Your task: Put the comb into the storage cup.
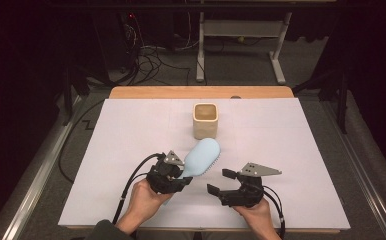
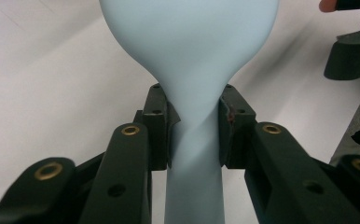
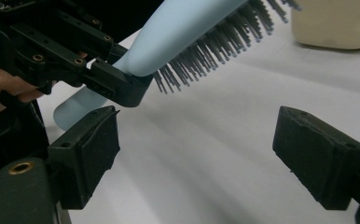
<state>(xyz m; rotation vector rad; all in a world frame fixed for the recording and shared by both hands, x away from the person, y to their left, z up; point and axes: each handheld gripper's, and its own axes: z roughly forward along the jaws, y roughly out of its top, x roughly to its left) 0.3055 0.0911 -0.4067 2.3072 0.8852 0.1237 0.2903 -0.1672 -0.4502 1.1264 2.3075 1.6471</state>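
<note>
1. Presently, the left gripper (image 1: 177, 176) is clamped on the neck of the pale blue hairbrush (image 1: 201, 158), both pads pressing where the handle narrows. Brush head is raised off the sheet, bristles turned to the person's right, pointing toward the cup (image 1: 205, 120) and just short of it on the near side.
2. The right gripper (image 1: 222, 182) stands wide and holds nothing, on the near side of the cup and beside the brush.
3. Judgement: keep the clamp firm at the neck; the smooth handle could twist. If the brush is bound for the cup, line it up over the square mouth before lowering.
4. The white sheet (image 1: 291, 165) under the cup covers a wooden table (image 1: 201, 92).
5. Beyond the cup: grey floor, tangled cables (image 1: 151, 60), a white table frame (image 1: 241, 35), dark surrounds.
</note>
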